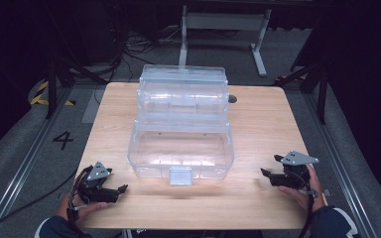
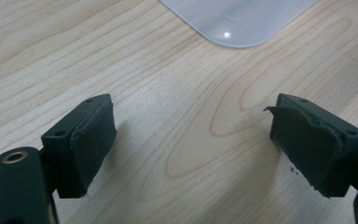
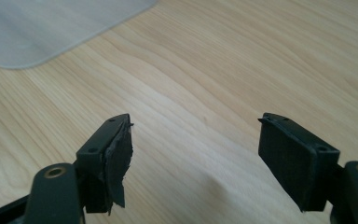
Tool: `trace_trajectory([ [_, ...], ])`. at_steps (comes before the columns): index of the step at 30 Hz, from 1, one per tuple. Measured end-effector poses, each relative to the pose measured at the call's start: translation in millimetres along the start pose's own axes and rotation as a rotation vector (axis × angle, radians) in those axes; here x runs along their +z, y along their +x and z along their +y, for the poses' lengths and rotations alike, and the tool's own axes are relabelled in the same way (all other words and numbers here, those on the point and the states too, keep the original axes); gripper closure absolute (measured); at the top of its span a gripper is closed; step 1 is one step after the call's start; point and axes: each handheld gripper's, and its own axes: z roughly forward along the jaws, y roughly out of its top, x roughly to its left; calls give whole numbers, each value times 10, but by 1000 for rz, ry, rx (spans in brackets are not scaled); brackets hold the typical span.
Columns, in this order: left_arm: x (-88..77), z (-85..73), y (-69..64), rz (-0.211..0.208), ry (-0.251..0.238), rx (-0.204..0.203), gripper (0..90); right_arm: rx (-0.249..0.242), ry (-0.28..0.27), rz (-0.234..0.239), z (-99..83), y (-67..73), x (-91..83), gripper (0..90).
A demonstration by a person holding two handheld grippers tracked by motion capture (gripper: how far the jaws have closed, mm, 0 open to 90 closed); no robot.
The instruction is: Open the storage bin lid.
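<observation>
A clear plastic storage box point(image 1: 181, 148) stands in the middle of the wooden table point(image 1: 263, 124). Its lid is swung up, and stepped clear trays point(image 1: 182, 91) rise behind the base. A small latch point(image 1: 180, 175) hangs at its front edge. My left gripper point(image 1: 118, 181) rests low at the near left of the box, open, with nothing between its jaws. In the left gripper view the gripper point(image 2: 191, 126) points at bare wood, a box corner point(image 2: 242, 23) ahead. My right gripper point(image 1: 271, 165) sits at the near right, open and empty. In the right gripper view the gripper point(image 3: 196, 140) faces a box corner point(image 3: 42, 28).
A small dark round grommet point(image 1: 232, 98) sits in the table just right of the box. Beyond the table are a white desk frame point(image 1: 223, 22), loose cables point(image 1: 139, 44) and grey floor marked with a 4 point(image 1: 63, 139).
</observation>
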Motion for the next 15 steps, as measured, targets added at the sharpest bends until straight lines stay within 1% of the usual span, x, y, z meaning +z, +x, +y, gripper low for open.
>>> trace_trajectory([
  [1,6,1,-6,-5,-2,-11,146,21,4,8,-51,-17,-10,263],
  [2,7,8,2,-2,0,-5,146,32,8,14,-81,-29,-13,258],
  [4,18,16,4,-5,-1,-9,145,66,26,1,-165,-47,-30,249],
  [5,20,21,12,-3,0,-1,145,78,28,-3,-203,-58,-42,248],
  [6,22,22,15,-8,0,1,144,100,29,-4,-247,-68,-58,245],
  [9,25,25,14,-14,4,-6,143,113,49,-9,-331,-86,-68,237],
  [10,30,28,19,-14,2,-5,142,120,46,6,-346,-99,-77,245],
  [11,36,37,35,-14,1,9,142,123,43,13,-349,-100,-80,244],
  [12,36,37,35,-14,1,9,140,123,42,18,-359,-101,-81,244],
  [13,39,40,28,-16,3,-2,140,123,42,18,-359,-101,-81,244],
  [15,40,42,27,-16,5,-2,138,134,39,32,-370,-114,-78,242],
])
